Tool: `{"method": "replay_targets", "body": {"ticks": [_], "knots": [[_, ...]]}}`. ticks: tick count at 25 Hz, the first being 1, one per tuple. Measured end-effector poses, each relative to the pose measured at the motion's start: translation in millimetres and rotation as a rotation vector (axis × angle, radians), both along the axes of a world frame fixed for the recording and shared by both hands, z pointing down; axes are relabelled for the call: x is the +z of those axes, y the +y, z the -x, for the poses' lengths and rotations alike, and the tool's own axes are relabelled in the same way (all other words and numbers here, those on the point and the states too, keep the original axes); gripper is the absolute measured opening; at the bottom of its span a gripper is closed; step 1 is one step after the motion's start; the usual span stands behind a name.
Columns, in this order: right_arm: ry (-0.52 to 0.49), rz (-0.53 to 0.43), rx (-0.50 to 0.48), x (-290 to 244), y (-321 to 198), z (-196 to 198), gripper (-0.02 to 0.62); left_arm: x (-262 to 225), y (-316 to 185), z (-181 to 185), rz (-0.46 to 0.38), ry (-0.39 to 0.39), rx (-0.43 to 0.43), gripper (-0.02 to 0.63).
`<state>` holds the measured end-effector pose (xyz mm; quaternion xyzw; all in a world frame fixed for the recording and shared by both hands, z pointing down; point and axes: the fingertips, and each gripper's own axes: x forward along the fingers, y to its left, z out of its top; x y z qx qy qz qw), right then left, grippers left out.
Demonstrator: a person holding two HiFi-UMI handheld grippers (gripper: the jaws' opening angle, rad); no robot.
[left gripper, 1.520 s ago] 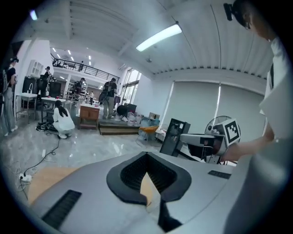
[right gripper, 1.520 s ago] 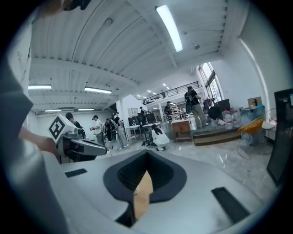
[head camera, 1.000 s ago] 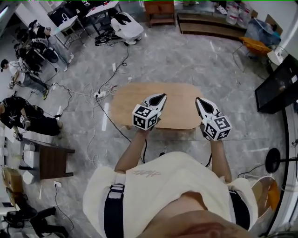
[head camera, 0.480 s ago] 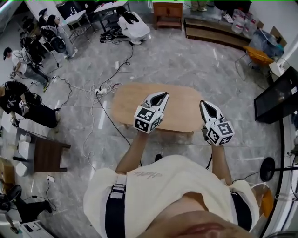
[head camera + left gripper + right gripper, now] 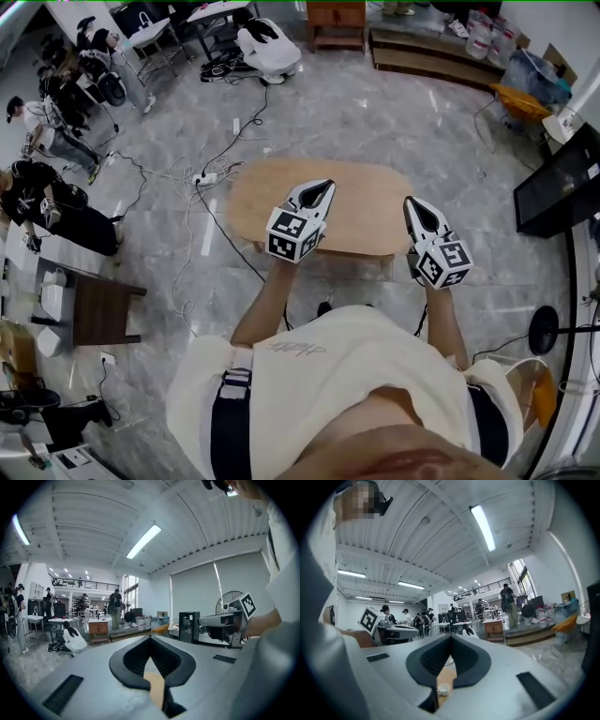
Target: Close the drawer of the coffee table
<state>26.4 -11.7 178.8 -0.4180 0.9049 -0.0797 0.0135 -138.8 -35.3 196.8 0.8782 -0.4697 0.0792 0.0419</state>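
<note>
left gripper: jaws pinched together, empty | right gripper: same, tips meeting, empty | coffee table: wood top down below both jaw pairs

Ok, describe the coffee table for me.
In the head view, on the grey marble floor, the coffee table stands mid-room beneath the left gripper and right gripper. Its pale wood top has rounded ends, unlike the dark brown table at left.
</note>
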Motion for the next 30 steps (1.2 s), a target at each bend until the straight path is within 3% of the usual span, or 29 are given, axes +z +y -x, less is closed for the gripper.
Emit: {"method": "replay_targets", "body": {"ticks": [8, 14, 22, 30], "knots": [[0.043, -0.03, 0.038, 1.2, 9.5, -10.3, -0.006, 1.7, 3.5, -21.1, 0.005, -0.002, 0.056, 0.005], [-0.008, -0.007, 0.064, 5.3, 13.1, -16.4, -0.006, 2.8, 1.3, -18.8, 0.013, 0.02, 0.059, 0.005], [0.013, 0.002, 0.067, 14.4, 15.9, -19.3, -0.006, 19.5, -0.3, -24.4, 0.057, 0.031, 0.079, 0.005], [0.0, 0.006, 0.077, 17.6, 11.5, -33.8, -0.006, 17.1, -5.2, -38.4, 0.046, 0.028, 0.093, 0.005]]}}
